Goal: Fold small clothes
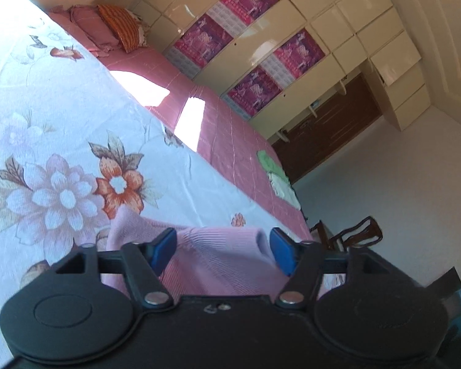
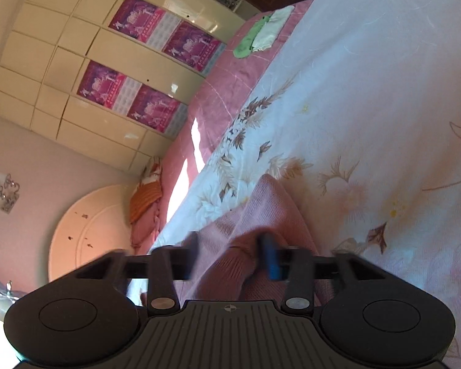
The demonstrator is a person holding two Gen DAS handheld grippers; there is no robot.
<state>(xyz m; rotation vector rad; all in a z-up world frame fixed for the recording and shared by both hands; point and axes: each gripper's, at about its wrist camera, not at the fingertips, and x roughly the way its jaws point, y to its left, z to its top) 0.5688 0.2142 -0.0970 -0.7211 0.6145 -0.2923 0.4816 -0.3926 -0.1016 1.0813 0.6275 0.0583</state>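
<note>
A pink ribbed knit garment (image 1: pixel 206 255) lies on the white floral bedsheet (image 1: pixel 76 141). My left gripper (image 1: pixel 222 250) is open, its blue pads (image 1: pixel 163 249) standing on either side of a raised fold of the garment. In the right wrist view the same pink garment (image 2: pixel 261 215) lies bunched on the floral sheet (image 2: pixel 368 107). My right gripper (image 2: pixel 230 255) is open around a bunched fold; its fingers (image 2: pixel 269 256) are motion-blurred.
A pink checked bedcover (image 1: pixel 218 113) lies beyond the sheet, with green and white small clothes (image 1: pixel 276 175) near its edge and pillows (image 1: pixel 113 27) at the head. Cream wardrobes with pink posters (image 1: pixel 255 46) line the wall. A dark wooden chair (image 1: pixel 350 233) stands by the bed.
</note>
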